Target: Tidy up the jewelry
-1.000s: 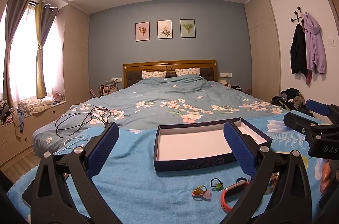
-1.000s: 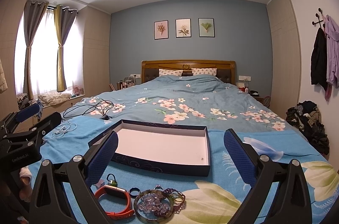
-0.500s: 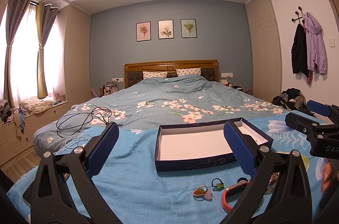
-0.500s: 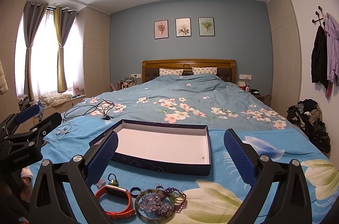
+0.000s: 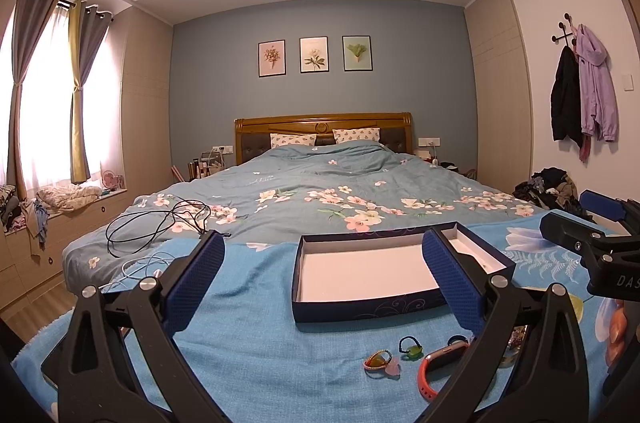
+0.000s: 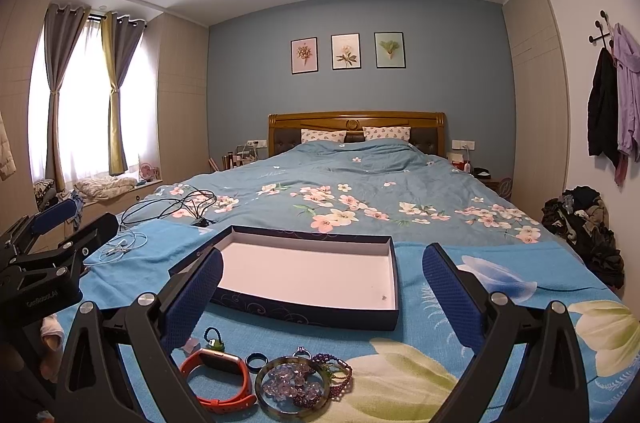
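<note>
While jewelry lies loose near front edge of bed [image 6: 360, 191], box [image 6: 304, 313] sits empty just beyond: orange band [image 6: 218, 379], bangle [image 6: 294, 389], beads, rings. Left gripper [image 5: 320, 287], right gripper [image 6: 322, 299] both wide, empty. Risk: small rings sinking into soft blue cover, slipping from pinch. Bedroom, cables far left.

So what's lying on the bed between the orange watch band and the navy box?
In the right wrist view, only a small green-beaded ring lies between the orange watch band and the navy box; otherwise it is bare blue bedspread.
</note>
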Tool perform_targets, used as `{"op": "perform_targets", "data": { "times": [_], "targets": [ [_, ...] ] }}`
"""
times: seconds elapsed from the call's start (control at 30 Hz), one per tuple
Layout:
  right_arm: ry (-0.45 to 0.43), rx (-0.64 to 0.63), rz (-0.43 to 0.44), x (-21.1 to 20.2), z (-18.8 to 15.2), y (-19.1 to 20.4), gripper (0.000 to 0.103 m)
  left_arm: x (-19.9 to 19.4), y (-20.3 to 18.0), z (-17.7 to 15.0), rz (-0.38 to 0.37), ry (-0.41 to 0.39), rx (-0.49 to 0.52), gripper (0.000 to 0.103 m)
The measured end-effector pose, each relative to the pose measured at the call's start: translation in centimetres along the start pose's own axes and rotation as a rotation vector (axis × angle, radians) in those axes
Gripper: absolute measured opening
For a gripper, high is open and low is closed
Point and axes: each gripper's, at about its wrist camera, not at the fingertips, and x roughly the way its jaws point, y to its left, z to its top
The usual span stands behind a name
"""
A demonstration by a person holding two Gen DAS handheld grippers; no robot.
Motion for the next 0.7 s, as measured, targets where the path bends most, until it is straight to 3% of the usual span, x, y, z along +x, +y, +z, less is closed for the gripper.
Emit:
{"op": "perform_targets", "data": {
  "times": [0.7],
  "targets": [
    [0.003, 0.001, 0.002, 0.01, -0.07, 0.0, 0.097, 0.15, -0.29, -0.08, 0.002, 0.009, -0.001, 0.097]
  ]
}}
